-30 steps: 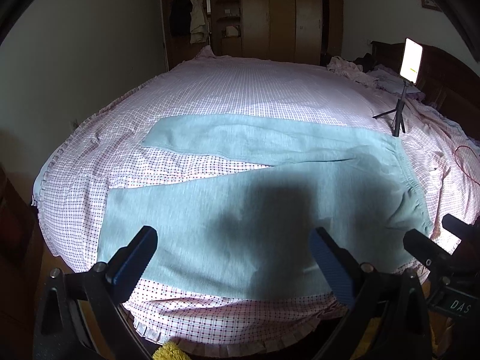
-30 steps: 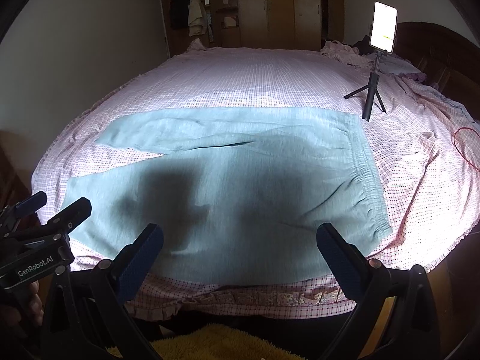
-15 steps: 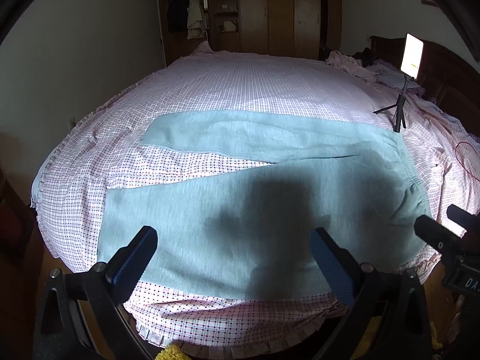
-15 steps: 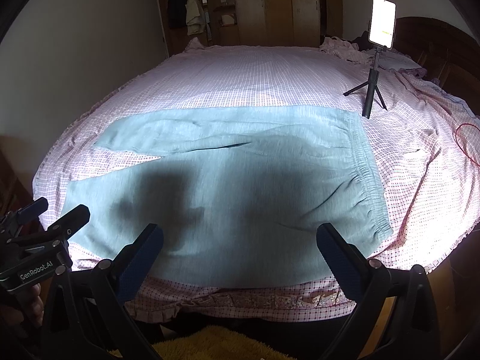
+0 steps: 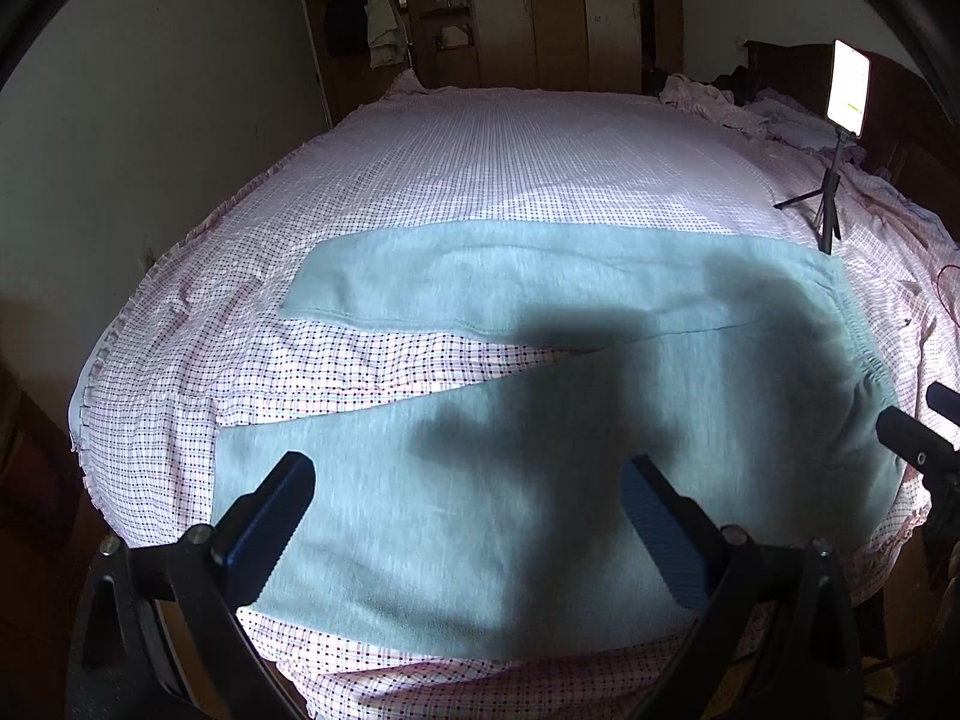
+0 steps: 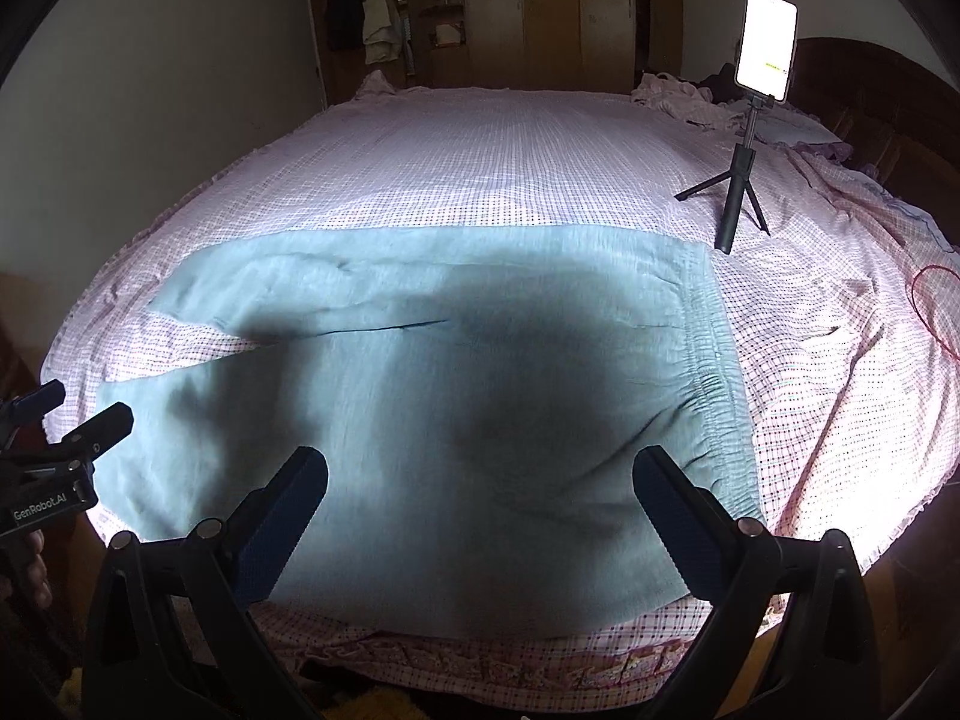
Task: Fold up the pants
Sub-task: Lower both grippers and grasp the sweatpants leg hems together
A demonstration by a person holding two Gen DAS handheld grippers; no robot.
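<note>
Light teal pants lie flat on the bed, legs spread in a V toward the left, elastic waistband at the right. My left gripper hovers open above the near leg, holding nothing. My right gripper is open too, above the seat of the pants close to the waistband. The right gripper's tips show at the right edge of the left wrist view. The left gripper shows at the left edge of the right wrist view. A dark shadow covers the middle of the pants.
The bed has a pink checked sheet with a frilled edge. A lit phone on a small tripod stands on the bed beyond the waistband. Crumpled bedding lies by the dark headboard. A red cable lies at the right. Wardrobes stand behind.
Both grippers have moved slightly forward and lower toward the pants, so the bed fills more of each view. The pants lie as before and both jaws stay open.
</note>
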